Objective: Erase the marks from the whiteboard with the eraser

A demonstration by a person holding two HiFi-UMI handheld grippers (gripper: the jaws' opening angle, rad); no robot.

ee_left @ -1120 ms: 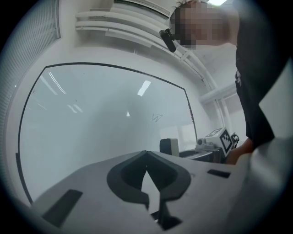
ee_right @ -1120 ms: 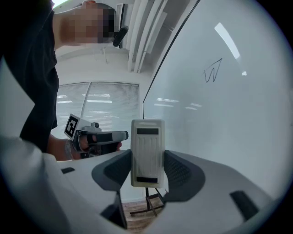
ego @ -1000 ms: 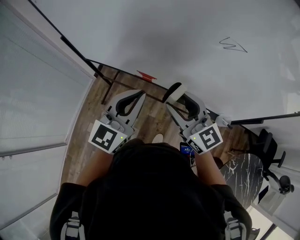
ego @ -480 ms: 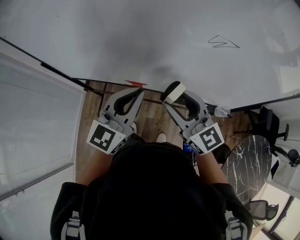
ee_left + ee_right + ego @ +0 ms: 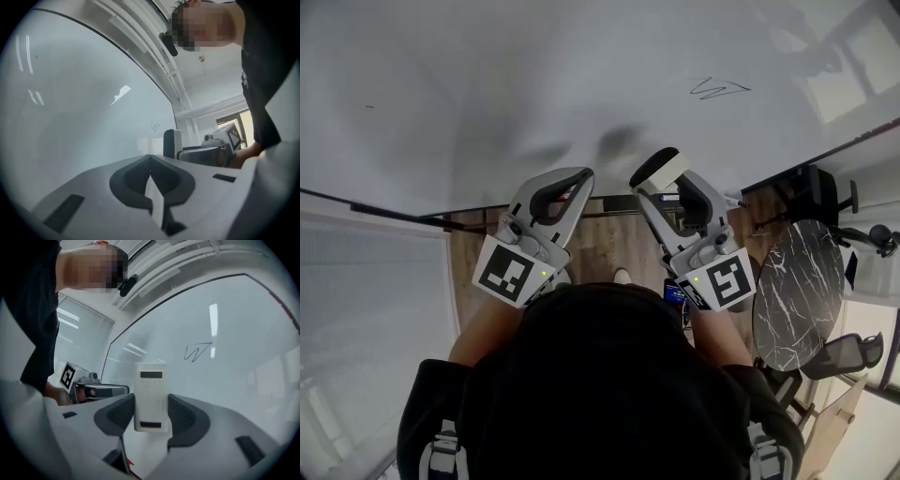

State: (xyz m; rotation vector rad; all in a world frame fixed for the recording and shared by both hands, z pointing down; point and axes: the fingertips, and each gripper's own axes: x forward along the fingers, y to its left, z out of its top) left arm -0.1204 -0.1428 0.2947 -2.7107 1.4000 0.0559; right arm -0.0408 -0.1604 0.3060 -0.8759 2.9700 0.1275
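Holding the eraser clenched in my right gripper, I judge this the approach: the mark sits at one o'clock on the whiteboard, untouched. Next I must reach up, press flat and sweep it. My left gripper is pinched closed, empty.

The person wears a black short-sleeved shirt with grey straps at 5 and 7 o'clock; the pale grey left gripper and right gripper have dark-lined jaws and black-and-white marker cubes.
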